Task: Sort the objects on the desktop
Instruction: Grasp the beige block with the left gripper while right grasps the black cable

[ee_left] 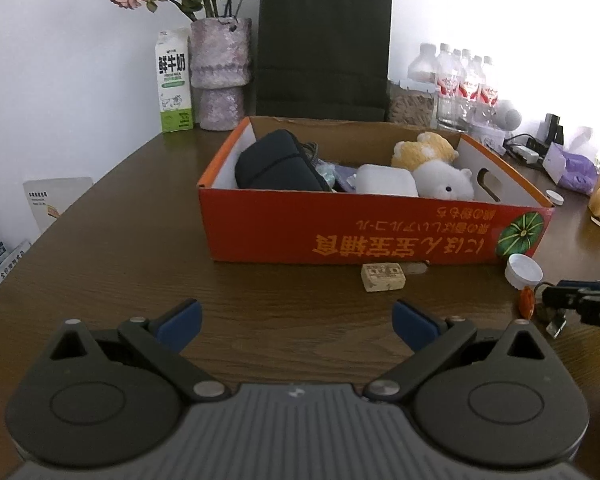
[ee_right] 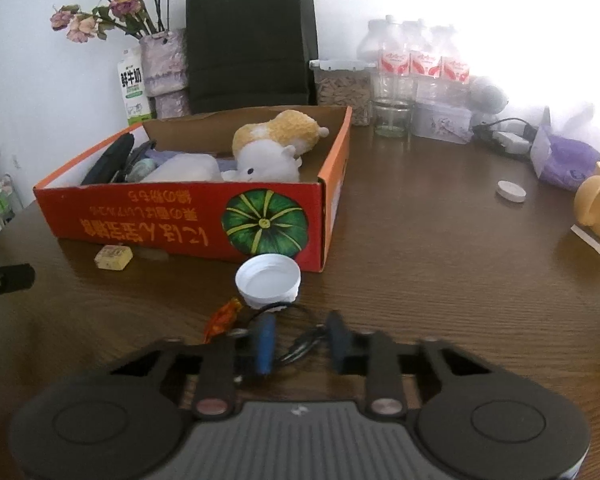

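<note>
On the brown table (ee_left: 140, 240), mid-task view from both wrist cameras.

**Progress.** The red cardboard box (ee_left: 340, 232) already holds a dark pouch (ee_left: 276, 168), a white case (ee_left: 386, 180), a yellow plush toy (ee_left: 424, 150) and a white plush toy (ee_left: 444, 184), so most of the sorting looks done. Loose items remain outside it:
- a beige block (ee_left: 383, 277) just in front of the box wall
- a white cap (ee_left: 524, 270) near the box's corner
- an orange wrapped sweet (ee_left: 525, 302) beside the cap
- a small white lid (ee_right: 511, 191) well apart, towards the yellow mug (ee_right: 598, 208)

**Grippers.** The right gripper (ee_right: 300, 326) has its fingers drawn in on a dark wire ring (ee_right: 302, 344) lying on the table just short of the cap (the view is blurred, so the pad contact is a judgement). That ring is probably the next thing bound for the box. The left gripper (ee_left: 296, 312) hovers with fingers spread wide and nothing between them.

**Writing.** The box front carries a green pumpkin picture and yellow East Asian lettering, upside down from here and not reliably legible. The milk carton (ee_left: 173, 84) reads 鲜牛奶, with "FRESH MILK" in small print. The water bottles (ee_left: 468, 84) wear red labels too small to read, and the print on the beige block is likewise too small.
</note>
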Available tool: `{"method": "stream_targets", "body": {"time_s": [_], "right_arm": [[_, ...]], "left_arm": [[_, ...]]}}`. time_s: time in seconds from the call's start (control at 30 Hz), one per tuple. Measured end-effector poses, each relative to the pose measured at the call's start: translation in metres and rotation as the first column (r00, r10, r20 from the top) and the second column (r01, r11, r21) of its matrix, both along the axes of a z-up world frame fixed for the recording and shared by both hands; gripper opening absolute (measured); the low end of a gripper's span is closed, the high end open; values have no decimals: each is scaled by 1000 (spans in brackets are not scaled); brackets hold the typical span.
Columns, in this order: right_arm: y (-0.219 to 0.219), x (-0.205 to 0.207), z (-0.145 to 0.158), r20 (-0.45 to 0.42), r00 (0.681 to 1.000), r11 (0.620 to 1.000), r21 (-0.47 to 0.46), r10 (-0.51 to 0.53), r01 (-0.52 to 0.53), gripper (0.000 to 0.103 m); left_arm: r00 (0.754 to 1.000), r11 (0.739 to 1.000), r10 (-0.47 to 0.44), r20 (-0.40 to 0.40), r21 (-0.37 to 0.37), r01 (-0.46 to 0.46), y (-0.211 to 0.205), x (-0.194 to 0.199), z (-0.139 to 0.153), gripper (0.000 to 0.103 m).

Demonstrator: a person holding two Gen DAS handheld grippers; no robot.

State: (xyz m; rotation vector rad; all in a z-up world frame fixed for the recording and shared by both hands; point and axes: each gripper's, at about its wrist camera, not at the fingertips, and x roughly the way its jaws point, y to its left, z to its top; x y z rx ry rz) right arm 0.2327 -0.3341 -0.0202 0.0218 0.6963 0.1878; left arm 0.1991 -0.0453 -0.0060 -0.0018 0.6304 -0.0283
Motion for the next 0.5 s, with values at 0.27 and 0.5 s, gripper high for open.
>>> {"method": "stream_targets", "body": {"time_s": [0.27, 0.5], "right_arm": [[-6, 4, -1, 22, 1000, 999, 32, 16, -17, 14], [-12, 11, 0, 45, 999, 999, 45, -3, 1, 14]], "left_arm": [[1000, 1000, -9, -17, 15, 9, -14, 14, -4, 103], [999, 1000, -19, -33, 17, 19, -33, 38, -8, 103]]}}
